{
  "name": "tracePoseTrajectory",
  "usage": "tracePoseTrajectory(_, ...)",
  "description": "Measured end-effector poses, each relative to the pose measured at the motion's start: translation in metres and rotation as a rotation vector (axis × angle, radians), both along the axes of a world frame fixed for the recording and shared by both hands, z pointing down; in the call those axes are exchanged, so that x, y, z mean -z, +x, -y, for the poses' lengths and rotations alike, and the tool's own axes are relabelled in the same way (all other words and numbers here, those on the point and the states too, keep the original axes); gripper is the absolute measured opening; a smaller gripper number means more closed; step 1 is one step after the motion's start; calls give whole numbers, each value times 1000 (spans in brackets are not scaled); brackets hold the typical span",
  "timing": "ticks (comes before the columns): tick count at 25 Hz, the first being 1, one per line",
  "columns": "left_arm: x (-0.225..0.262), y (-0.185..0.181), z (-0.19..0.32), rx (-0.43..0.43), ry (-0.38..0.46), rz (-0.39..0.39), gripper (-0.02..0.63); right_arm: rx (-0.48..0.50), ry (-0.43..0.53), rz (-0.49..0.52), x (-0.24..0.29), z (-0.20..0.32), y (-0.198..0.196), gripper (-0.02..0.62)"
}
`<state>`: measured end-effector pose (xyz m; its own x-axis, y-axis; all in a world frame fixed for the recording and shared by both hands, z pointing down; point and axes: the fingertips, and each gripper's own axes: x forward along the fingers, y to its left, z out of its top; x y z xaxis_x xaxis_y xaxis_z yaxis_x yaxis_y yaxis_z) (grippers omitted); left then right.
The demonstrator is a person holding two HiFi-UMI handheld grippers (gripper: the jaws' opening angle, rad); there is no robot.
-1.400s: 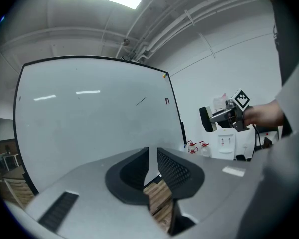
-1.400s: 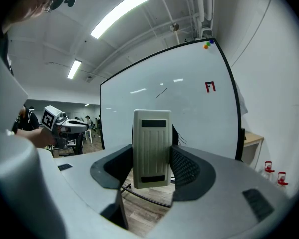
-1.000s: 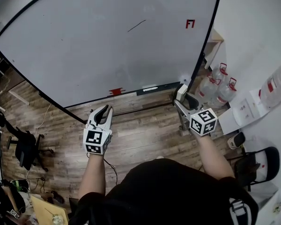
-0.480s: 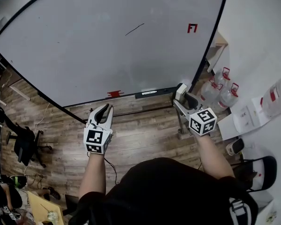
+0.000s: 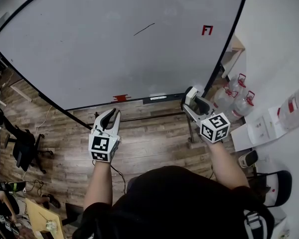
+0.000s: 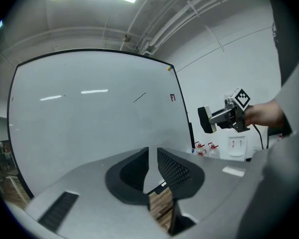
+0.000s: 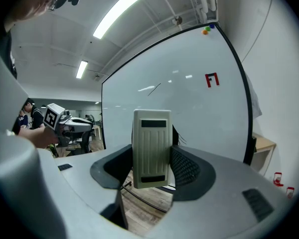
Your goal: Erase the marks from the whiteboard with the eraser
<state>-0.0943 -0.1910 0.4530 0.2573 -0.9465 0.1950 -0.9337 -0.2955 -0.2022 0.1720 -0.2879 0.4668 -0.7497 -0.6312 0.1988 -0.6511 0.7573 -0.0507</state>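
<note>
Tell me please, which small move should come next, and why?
Probably raise the right tool toward the red mark on the whiteboard. The tool is shut on the eraser, but the eraser is held low, off the board, near its bottom right corner. The red mark sits above it, closer than the black stroke.

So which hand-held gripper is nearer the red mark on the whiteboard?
Right. The right hand-held gripper, holding the eraser, is below the red mark; the left hand-held gripper is farther down-left.
</note>
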Motion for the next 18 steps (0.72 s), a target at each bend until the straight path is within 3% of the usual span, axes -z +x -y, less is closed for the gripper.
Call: tracePoseTrajectory(18,15,4,-12,12,35,13,64,5,49,14,22,-7,5,229)
